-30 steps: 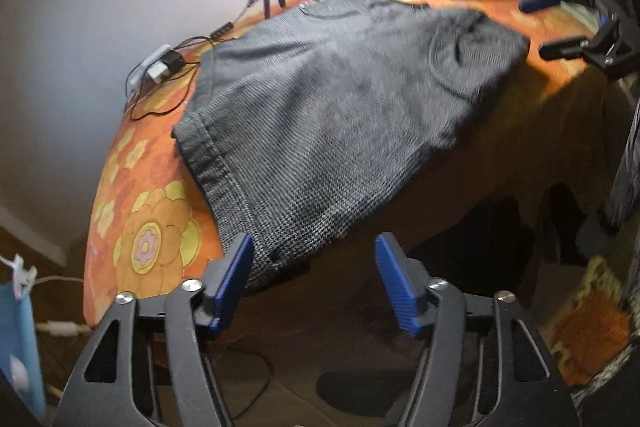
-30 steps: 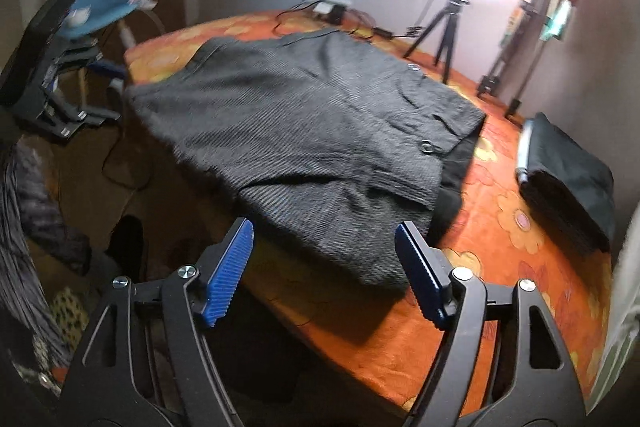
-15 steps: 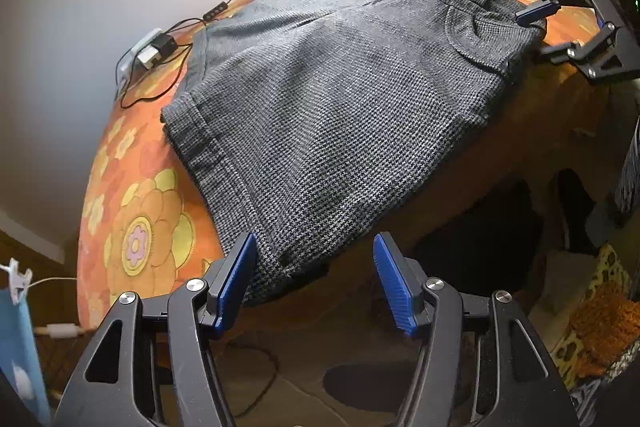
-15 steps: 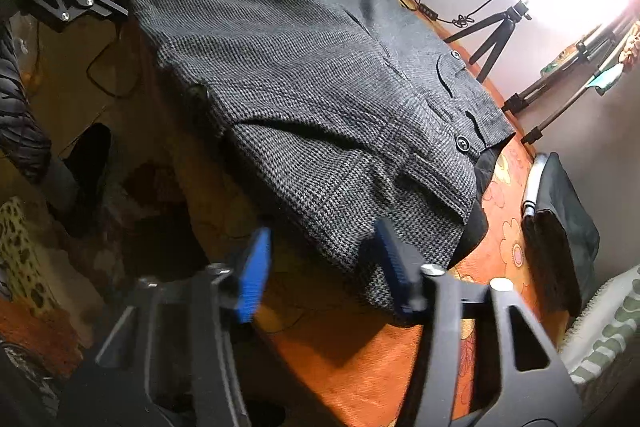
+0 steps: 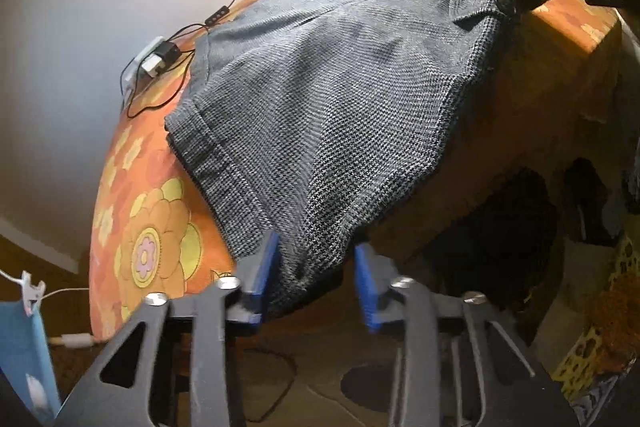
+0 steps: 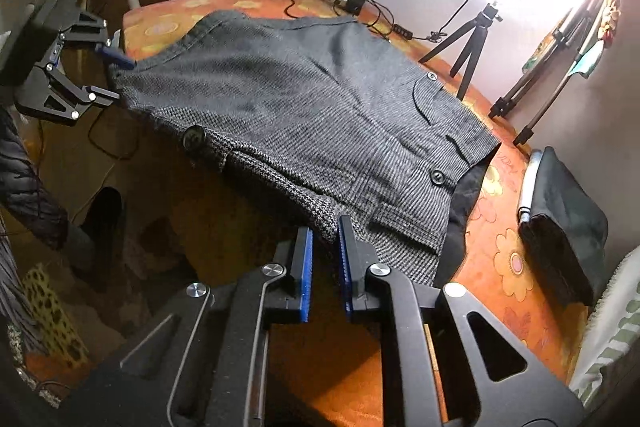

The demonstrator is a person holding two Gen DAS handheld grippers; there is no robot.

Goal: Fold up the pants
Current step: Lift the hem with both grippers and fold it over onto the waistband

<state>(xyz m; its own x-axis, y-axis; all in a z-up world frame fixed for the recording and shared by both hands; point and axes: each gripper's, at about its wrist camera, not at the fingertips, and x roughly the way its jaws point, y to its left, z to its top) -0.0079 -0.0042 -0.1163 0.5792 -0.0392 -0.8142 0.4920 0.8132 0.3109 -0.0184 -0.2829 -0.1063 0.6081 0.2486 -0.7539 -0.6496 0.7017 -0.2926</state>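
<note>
Half a second earlier both tools stood wide and short of the cloth. Now our left tool straddled the hem corner of the pants, jaws not yet clamped, while our right tool had narrowed onto the waist corner. The pants lay spread on the orange surface, near edge overhanging; we judged the fold about to begin.
</note>
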